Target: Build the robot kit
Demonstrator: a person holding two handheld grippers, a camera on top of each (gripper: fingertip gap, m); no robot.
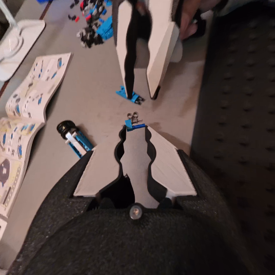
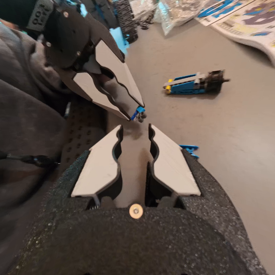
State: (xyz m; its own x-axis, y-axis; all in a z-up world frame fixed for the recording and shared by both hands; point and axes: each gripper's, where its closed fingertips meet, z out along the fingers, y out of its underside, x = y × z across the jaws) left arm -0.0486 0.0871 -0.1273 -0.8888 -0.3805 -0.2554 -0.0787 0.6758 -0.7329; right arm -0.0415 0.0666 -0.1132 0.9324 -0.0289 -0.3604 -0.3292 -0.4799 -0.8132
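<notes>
My left gripper (image 1: 135, 126) is shut at its tips on a small brick piece (image 1: 128, 125): a light blue block with a dark blue pin and a grey connector. It holds the piece just above the grey table (image 1: 92, 92). In the right wrist view the left gripper (image 2: 136, 113) comes in from the upper left with that piece (image 2: 140, 110). My right gripper (image 2: 135, 125) is open and empty, its tips just short of the held piece. A flat blue piece (image 2: 189, 148) lies beside its right finger; in the left wrist view one fingertip of the right gripper (image 1: 142, 97) stands over this piece (image 1: 121, 93).
A blue and white beam assembly with a black wheel (image 1: 74, 136) lies on the table (image 2: 196, 84). An open instruction booklet (image 1: 37, 89) lies to the left, with a white tray (image 1: 19, 44) behind it. A pile of loose pieces (image 1: 93, 22) lies farther back. A black perforated surface (image 1: 238, 104) borders the table. The grippers are tip to tip, or close to it.
</notes>
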